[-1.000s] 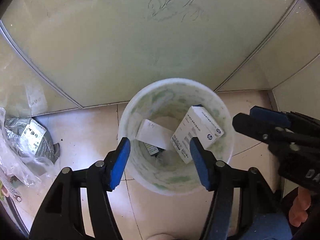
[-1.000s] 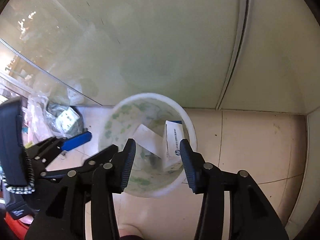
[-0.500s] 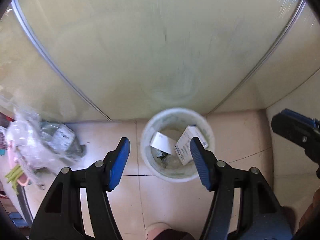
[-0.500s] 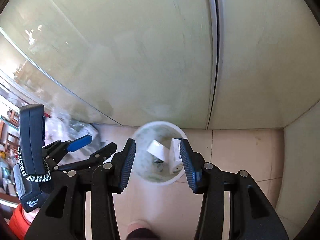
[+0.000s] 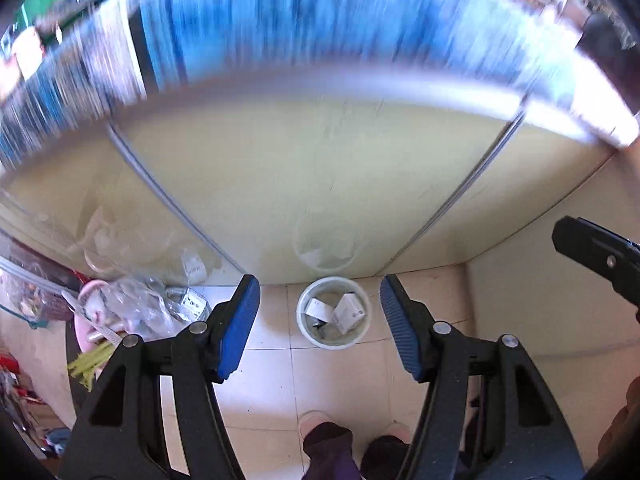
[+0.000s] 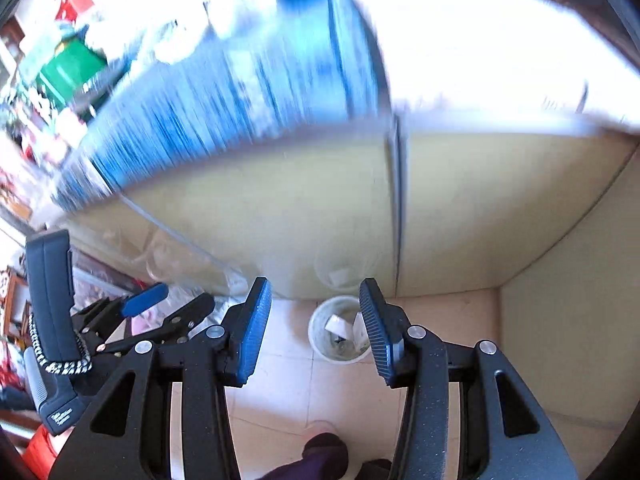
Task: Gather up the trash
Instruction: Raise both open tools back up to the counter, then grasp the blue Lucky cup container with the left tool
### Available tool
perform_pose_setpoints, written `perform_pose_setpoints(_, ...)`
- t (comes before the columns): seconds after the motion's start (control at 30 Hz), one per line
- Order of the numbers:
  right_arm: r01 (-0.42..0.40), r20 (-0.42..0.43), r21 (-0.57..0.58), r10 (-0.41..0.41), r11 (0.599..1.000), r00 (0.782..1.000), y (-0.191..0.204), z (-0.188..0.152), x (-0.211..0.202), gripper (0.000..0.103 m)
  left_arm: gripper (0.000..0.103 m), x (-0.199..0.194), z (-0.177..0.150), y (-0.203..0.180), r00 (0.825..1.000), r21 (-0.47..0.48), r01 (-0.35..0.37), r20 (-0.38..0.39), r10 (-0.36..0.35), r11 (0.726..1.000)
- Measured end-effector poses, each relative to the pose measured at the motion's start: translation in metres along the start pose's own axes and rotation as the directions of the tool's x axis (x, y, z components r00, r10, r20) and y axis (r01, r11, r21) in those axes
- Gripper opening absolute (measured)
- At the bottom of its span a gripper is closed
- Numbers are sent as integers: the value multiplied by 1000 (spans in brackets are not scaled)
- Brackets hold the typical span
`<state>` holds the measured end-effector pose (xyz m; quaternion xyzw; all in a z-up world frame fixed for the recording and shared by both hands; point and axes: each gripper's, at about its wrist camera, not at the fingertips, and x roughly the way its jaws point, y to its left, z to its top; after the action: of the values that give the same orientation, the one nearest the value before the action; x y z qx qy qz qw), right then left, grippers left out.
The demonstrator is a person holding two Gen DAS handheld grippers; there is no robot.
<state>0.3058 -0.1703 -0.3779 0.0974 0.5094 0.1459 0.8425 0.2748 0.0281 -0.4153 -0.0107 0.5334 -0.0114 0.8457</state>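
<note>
The white bin (image 5: 333,312) is seen on the tiled floor against the cabinet, holding discarded boxes (image 5: 349,313). Far above it, the left gripper (image 5: 316,322) and right gripper (image 6: 316,326) are held released, nothing grasped between them.

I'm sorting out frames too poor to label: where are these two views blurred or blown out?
Left wrist view: top band smeared into blue streaks, while the bin and floor tiles stay fairly sharp. Right wrist view: same streaking upper left, upper right blown out to white, bin still readable. Both bend straight lines, fisheye style.
</note>
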Motion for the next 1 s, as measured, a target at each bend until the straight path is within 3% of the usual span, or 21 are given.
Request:
perform_pose_setpoints(0.17,53,75,61,-58,997,996,-1,43,-58,52,62,-63,59,-17,999,36,30,19,-31,999)
perform_pose_setpoints(0.27,104,109,103,-115,989,987,-15,65,-77,52,62,-71,94,-38,997,58,67,37,-69,996)
perform_pose_setpoints(0.37,106,109,135,-121,985,987,-32,86,-83,52,62,-73,128,-55,995,61,96,32,-98,993)
perform_pose_setpoints(0.53,98,60,78,-103,992,993,-55,130,-76,52,62,-71,176,-81,991,1,126,33,-126,992)
perform_pose_setpoints(0.77,21,-3,12,-21,1000,1000,-83,189,-77,52,62,-50,240,-102,982,-130,190,9,-191,973)
perform_pose_setpoints(1.0,1,-96,-55,-7,998,995,-89,196,-45,52,62,-24,262,-107,989,-188,135,-31,-143,973)
